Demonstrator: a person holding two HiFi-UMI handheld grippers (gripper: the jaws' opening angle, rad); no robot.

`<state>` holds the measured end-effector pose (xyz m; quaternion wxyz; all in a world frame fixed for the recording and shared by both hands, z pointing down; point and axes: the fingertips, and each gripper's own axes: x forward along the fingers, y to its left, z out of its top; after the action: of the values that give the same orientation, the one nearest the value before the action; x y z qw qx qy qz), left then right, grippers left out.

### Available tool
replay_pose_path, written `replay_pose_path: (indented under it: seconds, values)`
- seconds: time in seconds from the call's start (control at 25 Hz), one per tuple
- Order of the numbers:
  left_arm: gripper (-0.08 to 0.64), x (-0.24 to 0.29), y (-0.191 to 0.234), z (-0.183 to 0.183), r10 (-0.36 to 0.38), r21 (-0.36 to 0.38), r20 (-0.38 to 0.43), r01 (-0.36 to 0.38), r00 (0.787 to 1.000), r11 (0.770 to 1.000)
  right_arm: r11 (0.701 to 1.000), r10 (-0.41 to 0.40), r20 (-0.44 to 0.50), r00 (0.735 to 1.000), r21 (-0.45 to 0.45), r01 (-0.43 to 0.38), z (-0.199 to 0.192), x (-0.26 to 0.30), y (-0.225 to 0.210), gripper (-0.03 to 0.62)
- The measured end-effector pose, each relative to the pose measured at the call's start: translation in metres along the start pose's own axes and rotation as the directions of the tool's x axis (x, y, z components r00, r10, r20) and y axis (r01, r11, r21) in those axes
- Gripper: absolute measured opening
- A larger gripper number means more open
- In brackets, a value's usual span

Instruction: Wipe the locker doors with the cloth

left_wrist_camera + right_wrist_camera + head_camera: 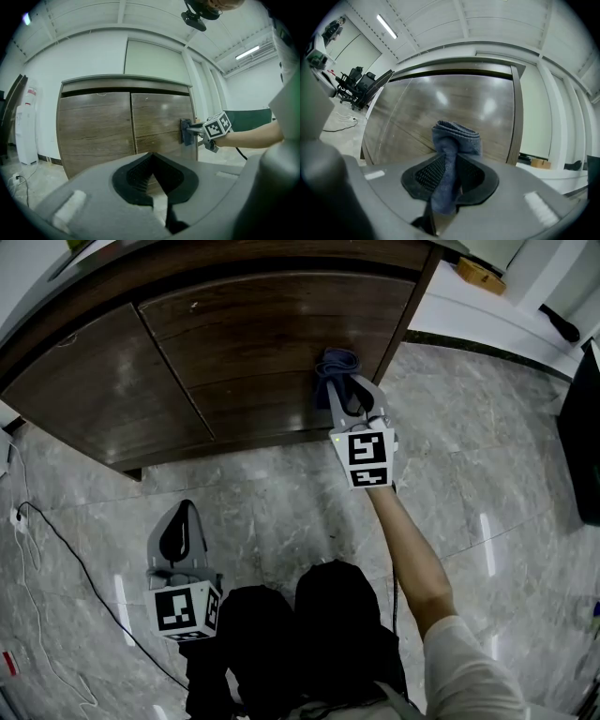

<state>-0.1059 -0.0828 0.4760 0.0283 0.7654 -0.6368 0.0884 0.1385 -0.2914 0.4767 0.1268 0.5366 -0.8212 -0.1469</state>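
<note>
The locker has two dark wood doors, a left door (94, 390) and a right door (272, 334). A blue cloth (337, 371) is pinched in my right gripper (345, 390), which is shut on it. The cloth rests against the right door close to its right edge. In the right gripper view the folded cloth (454, 140) sticks up out of the right gripper (449, 174) in front of the door (440, 103). My left gripper (186, 512) hangs low over the floor, away from the locker, shut with nothing in it. From the left gripper view, that left gripper (152, 177) faces both doors and the cloth (186, 131).
A thin cable (37, 549) runs over the grey marble floor at the left. A dark panel (581, 427) stands at the right edge. The person's dark legs (309, 634) are below me. A white water dispenser (26, 126) stands left of the locker. Office chairs (354, 79) sit far left.
</note>
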Motion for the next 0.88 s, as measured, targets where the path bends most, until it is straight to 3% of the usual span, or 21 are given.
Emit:
replay_pose_path:
  seconds: [0.4, 0.88]
  values:
    - [0.003, -0.002, 0.001, -0.004, 0.004, -0.007, 0.001, -0.004, 1.0, 1.0, 0.999, -0.005, 0.11, 0.994, -0.035, 0.009, 0.075, 0.002, -0.014, 0.083]
    - [0.003, -0.005, 0.004, -0.005, 0.008, -0.018, 0.007, -0.008, 1.0, 1.0, 0.999, -0.017, 0.202, 0.979, -0.045, 0.027, 0.133, 0.002, -0.026, 0.084]
